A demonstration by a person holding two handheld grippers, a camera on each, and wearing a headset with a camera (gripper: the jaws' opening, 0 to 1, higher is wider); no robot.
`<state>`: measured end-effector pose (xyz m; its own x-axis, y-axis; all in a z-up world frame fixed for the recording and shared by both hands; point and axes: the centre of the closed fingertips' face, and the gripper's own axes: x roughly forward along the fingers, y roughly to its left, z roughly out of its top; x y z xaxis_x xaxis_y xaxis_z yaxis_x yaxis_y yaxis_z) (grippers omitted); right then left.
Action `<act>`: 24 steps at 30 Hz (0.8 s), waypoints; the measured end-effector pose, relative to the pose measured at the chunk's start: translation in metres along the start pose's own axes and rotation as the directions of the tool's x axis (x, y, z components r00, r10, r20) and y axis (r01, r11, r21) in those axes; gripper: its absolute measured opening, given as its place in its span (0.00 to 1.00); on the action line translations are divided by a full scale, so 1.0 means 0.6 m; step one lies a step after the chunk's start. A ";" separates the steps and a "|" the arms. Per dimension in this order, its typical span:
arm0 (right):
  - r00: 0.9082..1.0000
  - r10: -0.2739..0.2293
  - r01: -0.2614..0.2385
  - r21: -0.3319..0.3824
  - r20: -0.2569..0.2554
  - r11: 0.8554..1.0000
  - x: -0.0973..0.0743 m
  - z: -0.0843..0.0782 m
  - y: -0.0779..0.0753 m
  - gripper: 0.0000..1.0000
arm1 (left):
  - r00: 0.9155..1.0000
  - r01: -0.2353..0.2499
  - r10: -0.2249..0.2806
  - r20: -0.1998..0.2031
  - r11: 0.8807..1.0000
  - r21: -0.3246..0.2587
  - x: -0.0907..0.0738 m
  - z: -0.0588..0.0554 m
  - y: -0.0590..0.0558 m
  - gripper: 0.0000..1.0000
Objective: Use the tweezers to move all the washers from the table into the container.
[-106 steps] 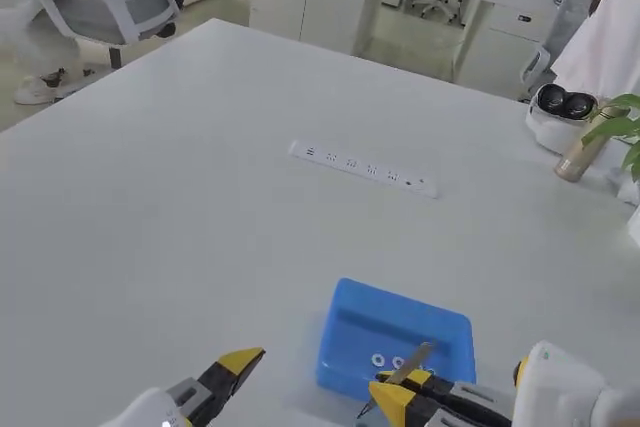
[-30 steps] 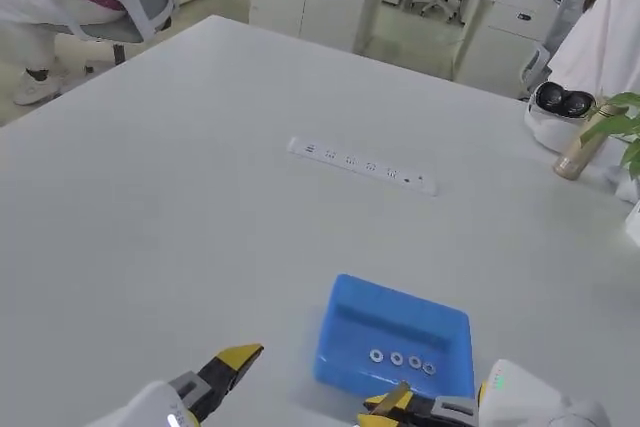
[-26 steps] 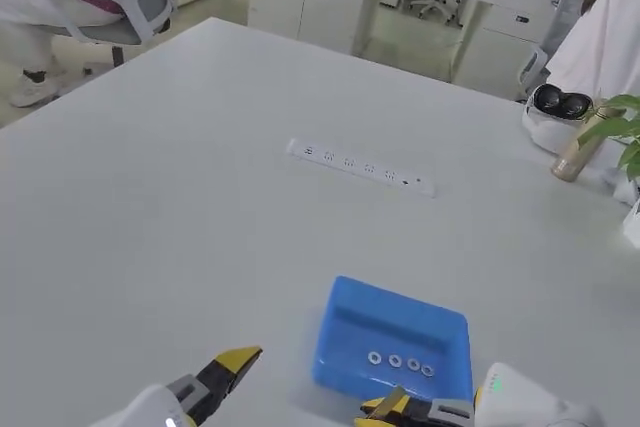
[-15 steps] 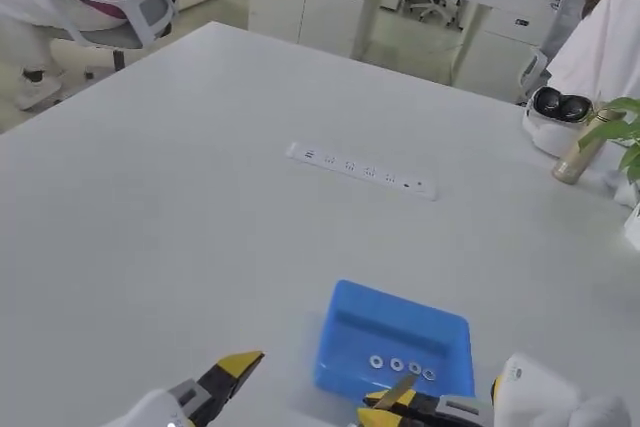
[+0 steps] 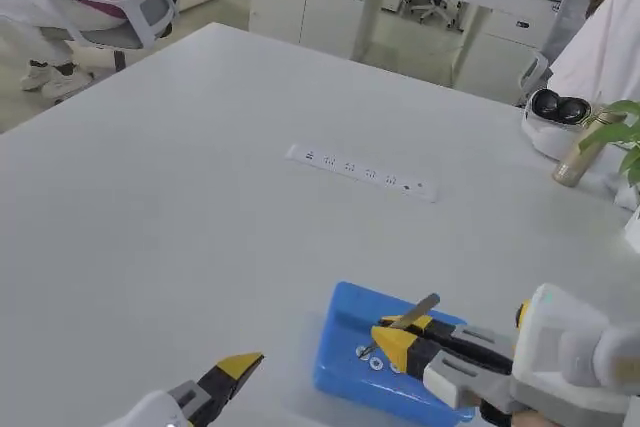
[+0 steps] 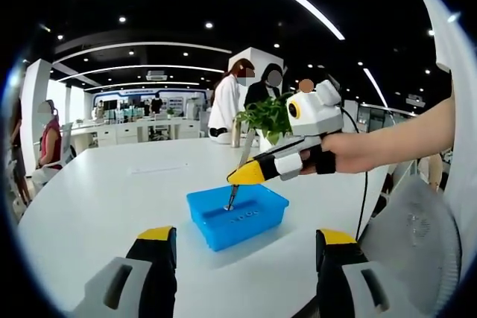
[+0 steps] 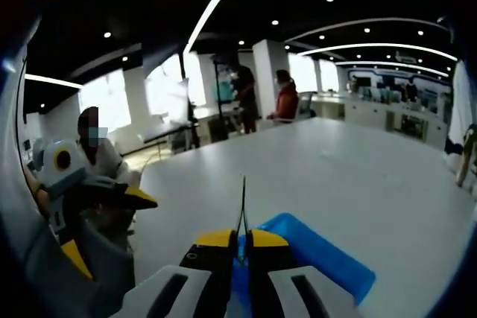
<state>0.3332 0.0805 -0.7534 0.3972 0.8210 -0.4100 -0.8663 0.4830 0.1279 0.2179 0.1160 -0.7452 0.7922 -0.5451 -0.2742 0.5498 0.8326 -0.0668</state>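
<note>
The blue container sits near the table's front edge, with washers lying in a row on its floor, partly hidden by my right gripper. That gripper hovers over the container, shut on the tweezers, whose tips point down into it. In the left gripper view the tweezers touch down inside the container beside the washers. My left gripper waits open to the container's left, its jaws wide apart. In the right gripper view the tweezers stick out from between the shut jaws.
A white power strip lies mid-table. At the far right stand a white device, a small bottle and a plant. A person sits on a chair beyond the table's left corner.
My right gripper has come up and forward from the bottom edge to over the container, with the tweezer tips now inside it. The left gripper has stayed put.
</note>
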 end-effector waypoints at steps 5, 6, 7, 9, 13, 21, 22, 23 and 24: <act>0.994 -0.033 0.033 0.000 -0.103 0.999 0.042 -0.039 -0.031 0.03 | 1.000 -0.005 0.005 0.002 1.000 -0.002 0.000 0.000 0.002 0.77; 0.993 -0.031 0.031 -0.005 -0.110 1.000 0.049 -0.044 -0.034 0.03 | 1.000 -0.006 0.006 0.002 1.000 -0.004 0.000 0.000 0.002 0.77; 0.992 -0.028 0.028 -0.001 -0.126 1.000 0.054 -0.052 -0.037 0.03 | 1.000 -0.006 0.006 0.002 1.000 -0.004 0.000 0.000 0.003 0.77; 0.989 -0.036 0.036 0.003 -0.141 0.999 0.063 -0.062 -0.044 0.03 | 1.000 -0.007 0.007 0.004 1.000 -0.005 0.000 0.000 0.003 0.77; 0.987 -0.044 0.046 0.007 -0.156 0.999 0.071 -0.065 -0.043 0.03 | 1.000 -0.005 0.005 0.001 1.000 -0.004 0.000 -0.001 0.003 0.77; 0.985 -0.041 0.042 0.004 -0.167 0.999 0.073 -0.071 -0.034 0.03 | 1.000 -0.002 0.002 0.000 1.000 -0.005 0.000 -0.002 0.001 0.77; 0.985 -0.043 0.044 0.001 -0.164 0.999 0.072 -0.071 -0.035 0.03 | 1.000 -0.002 0.002 -0.001 1.000 -0.003 0.000 -0.002 0.001 0.77; 0.985 -0.043 0.044 0.000 -0.165 0.999 0.072 -0.071 -0.035 0.03 | 1.000 0.000 0.000 -0.002 1.000 -0.004 0.000 -0.002 0.001 0.77; 0.986 -0.041 0.041 -0.001 -0.163 0.999 0.072 -0.072 -0.034 0.03 | 1.000 0.000 0.000 -0.003 1.000 -0.004 0.001 -0.002 0.000 0.77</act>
<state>0.3551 0.0928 -0.8128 0.3775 0.7404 -0.5562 -0.8497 0.5157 0.1098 0.2180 0.1162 -0.7467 0.7913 -0.5453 -0.2765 0.5491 0.8327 -0.0707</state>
